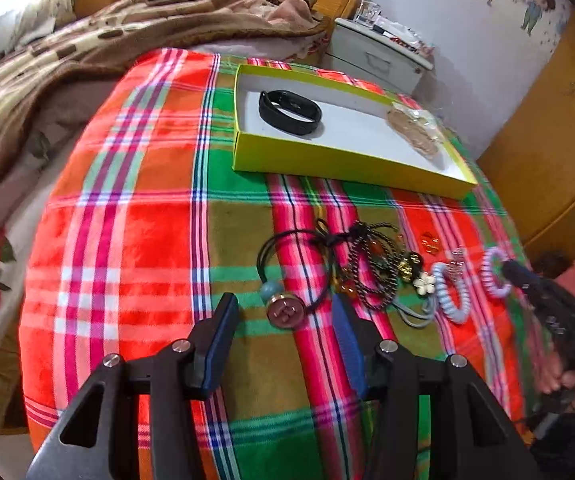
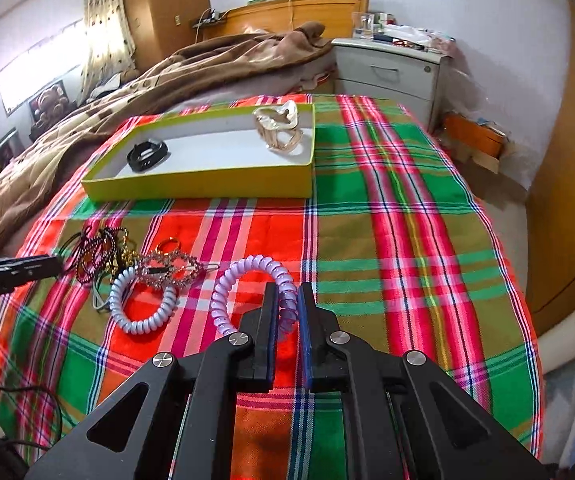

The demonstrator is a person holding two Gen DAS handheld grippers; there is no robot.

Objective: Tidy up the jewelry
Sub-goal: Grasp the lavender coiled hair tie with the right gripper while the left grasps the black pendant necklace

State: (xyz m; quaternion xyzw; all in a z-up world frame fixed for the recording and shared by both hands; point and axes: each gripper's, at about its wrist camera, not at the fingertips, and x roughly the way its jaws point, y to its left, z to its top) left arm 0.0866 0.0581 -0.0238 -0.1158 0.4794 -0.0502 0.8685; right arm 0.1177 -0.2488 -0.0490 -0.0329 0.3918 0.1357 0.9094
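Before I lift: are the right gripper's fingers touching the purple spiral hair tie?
Touching. The right wrist view shows the right gripper shut on the purple spiral hair tie, coils pinched between both fingers.

Both wrist views angled down, close; share yellow tray (image 1: 327, 162).

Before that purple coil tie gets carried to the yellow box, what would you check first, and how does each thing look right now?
1. Right gripper shut on the purple coil tie: ok.
2. Grip firm enough to lift: cannot tell.
3. Yellow box has bare floor between the black band and the beige piece: ok.
4. Tie free of the white coil tie: ok, apart.
5. Left gripper open, over the black hair tie's round charm, clear of the path: ok.
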